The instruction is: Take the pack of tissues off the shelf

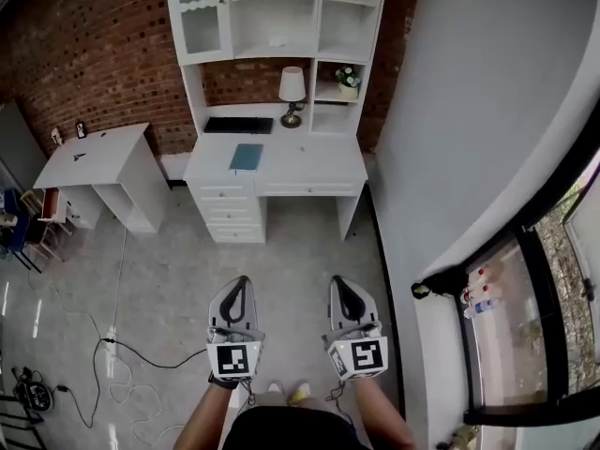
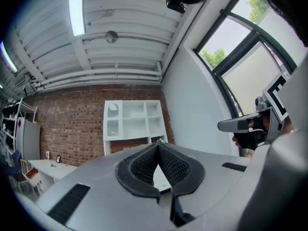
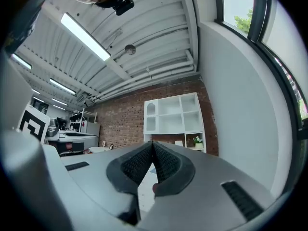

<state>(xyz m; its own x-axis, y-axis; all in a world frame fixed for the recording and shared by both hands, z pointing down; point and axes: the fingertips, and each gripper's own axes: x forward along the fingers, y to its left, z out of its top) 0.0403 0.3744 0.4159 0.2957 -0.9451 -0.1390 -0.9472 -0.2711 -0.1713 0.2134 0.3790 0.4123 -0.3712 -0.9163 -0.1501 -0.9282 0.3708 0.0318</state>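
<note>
The white shelf unit [image 1: 277,17] stands on a white desk [image 1: 281,167] against the brick wall, far ahead of both grippers. A small pale thing [image 1: 278,41] lies in its middle compartment; it is too small to tell whether it is the pack of tissues. My left gripper [image 1: 242,282] and right gripper [image 1: 338,281] are held side by side low over the floor, both shut and empty. In the left gripper view the left gripper [image 2: 158,145] points at the shelf unit [image 2: 134,124]. The right gripper [image 3: 152,142] faces the shelf unit [image 3: 174,117] as well.
On the desk are a lamp [image 1: 292,87], a potted plant [image 1: 348,80], a black keyboard [image 1: 238,126] and a teal book [image 1: 247,157]. A second white table [image 1: 94,157] stands at the left. Black cables [image 1: 127,352] trail over the floor. Bottles [image 1: 478,293] sit on the window sill at the right.
</note>
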